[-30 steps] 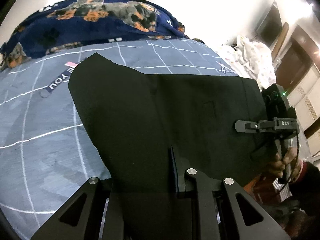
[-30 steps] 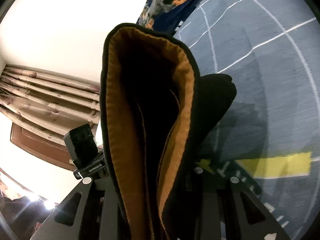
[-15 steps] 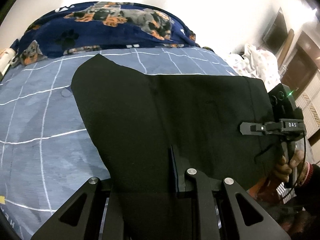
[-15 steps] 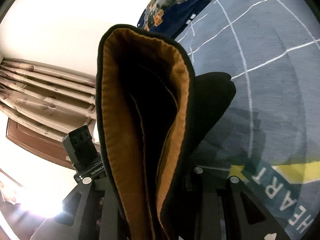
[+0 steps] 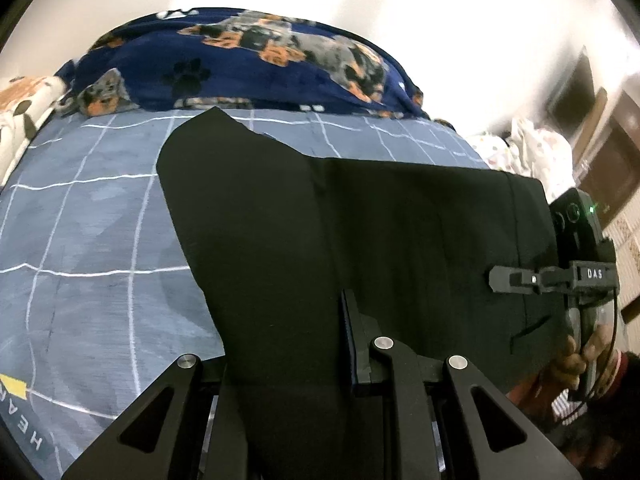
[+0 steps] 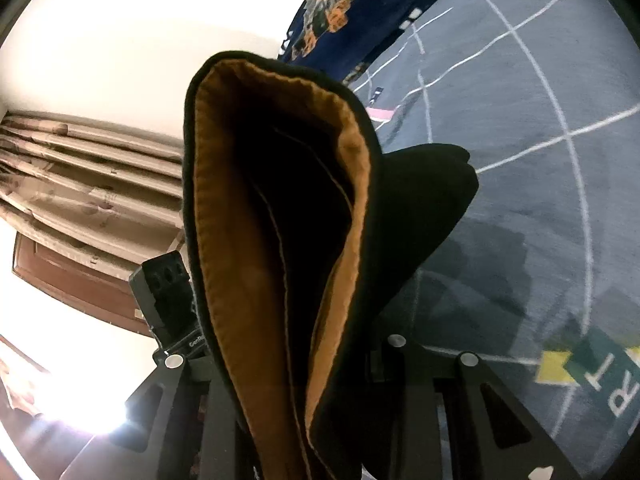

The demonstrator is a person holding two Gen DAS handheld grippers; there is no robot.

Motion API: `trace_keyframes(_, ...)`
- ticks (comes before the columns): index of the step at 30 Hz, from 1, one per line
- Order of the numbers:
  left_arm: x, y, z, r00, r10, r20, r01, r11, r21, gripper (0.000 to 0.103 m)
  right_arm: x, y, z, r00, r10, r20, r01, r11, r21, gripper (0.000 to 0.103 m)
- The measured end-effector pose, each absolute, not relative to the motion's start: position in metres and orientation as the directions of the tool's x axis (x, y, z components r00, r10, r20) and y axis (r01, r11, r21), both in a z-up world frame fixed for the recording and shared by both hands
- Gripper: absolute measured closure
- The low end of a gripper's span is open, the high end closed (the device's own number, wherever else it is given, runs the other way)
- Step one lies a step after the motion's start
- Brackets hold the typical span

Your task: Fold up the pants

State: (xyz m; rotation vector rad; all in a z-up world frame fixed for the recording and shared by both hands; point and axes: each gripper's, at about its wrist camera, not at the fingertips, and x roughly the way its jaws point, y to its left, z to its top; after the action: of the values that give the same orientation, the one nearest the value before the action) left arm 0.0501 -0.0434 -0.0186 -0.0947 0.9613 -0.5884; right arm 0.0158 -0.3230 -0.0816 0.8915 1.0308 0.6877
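The black pants point(image 5: 380, 240) hang stretched between my two grippers above a blue bed sheet point(image 5: 88, 240). My left gripper point(image 5: 320, 364) is shut on the near edge of the cloth. My right gripper point(image 6: 320, 364) is shut on the waistband end, whose tan lining point(image 6: 240, 240) gapes toward the camera. In the left wrist view the right gripper point(image 5: 520, 280) grips the pants' right edge, with a hand below it. In the right wrist view part of the left gripper's body point(image 6: 168, 296) shows behind the cloth.
A navy blanket with a dog print point(image 5: 248, 64) lies bunched at the bed's far side. White spotted bedding point(image 5: 532, 148) sits at the right by a brown door point(image 5: 612, 164). Curtains point(image 6: 80, 168) hang behind the pants in the right wrist view.
Both grippers have carried the pants along over the bed. More of the blanket and sheet shows in the left wrist view, and the printed sheet lettering slid lower right in the right wrist view.
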Motion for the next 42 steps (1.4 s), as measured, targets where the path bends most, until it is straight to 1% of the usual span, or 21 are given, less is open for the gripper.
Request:
trace_keyframes(11,0.071,-0.008,-0.008,0.486,-0.481,-0.729,0.349,0.872,-0.343,0.085,0.036,-0.29,-0.066,0.318,0.849,-0.421,-0.13,0.479,0.868,0.076)
trace_keyframes(22,0.097,0.019,-0.004,0.532,-0.449,-0.718,0.261,0.894,-0.365,0.085,0.055,-0.277,-0.067,0.291,0.863,-0.414,-0.163,0.471,0.867,0.076)
trace_keyframes(31,0.119,0.032,0.003,0.563,-0.412,-0.716,0.222,0.91,-0.349,0.085,0.065,-0.272,-0.066,0.279,0.871,-0.404,-0.185,0.461,0.868,0.076)
trace_keyframes(42,0.142,0.046,0.01,0.602,-0.348,-0.719,0.205,0.937,-0.282,0.085,0.077,-0.259,-0.06,0.264,0.878,-0.399,-0.222,0.458,0.861,0.076)
